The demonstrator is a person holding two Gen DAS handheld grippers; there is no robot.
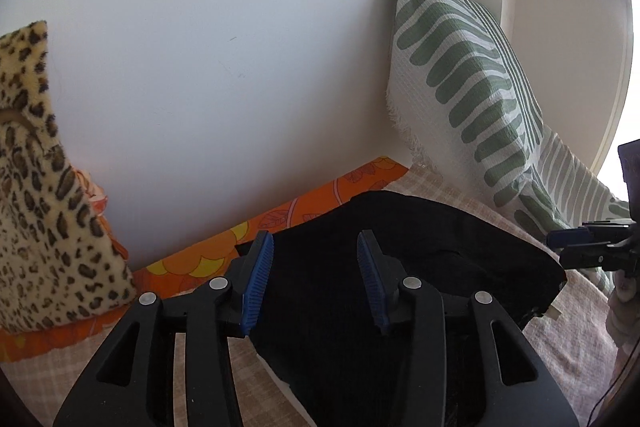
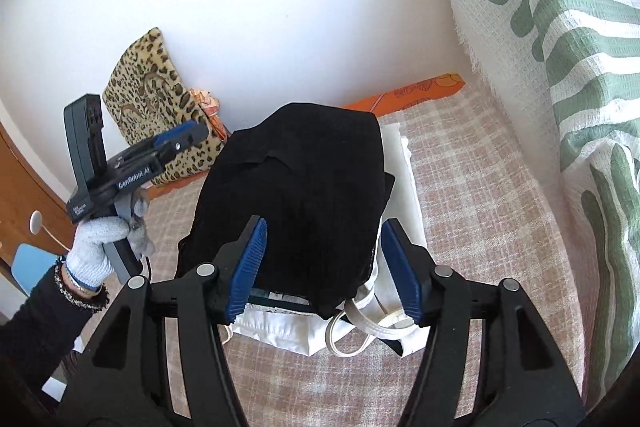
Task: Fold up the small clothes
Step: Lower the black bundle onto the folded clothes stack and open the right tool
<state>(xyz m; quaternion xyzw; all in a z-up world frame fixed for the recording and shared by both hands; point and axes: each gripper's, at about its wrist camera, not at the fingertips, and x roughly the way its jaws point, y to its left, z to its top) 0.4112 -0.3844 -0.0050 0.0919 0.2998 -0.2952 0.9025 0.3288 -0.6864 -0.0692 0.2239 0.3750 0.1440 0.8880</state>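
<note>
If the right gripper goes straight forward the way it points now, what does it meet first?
Most likely the black garment: it lies right between and ahead of the open right gripper, on top of the white clothes. How much gap remains is unclear.

Two tools (image 2: 322,263) (image 1: 316,275); one black garment (image 2: 304,187); one white garment (image 2: 396,187); two cushions (image 2: 160,107) (image 2: 560,47).

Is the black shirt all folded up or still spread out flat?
Folded. The black garment sits as a compact bundle on the white clothes, with an edge doubled over across its top. Both grippers are open and hold nothing.
</note>
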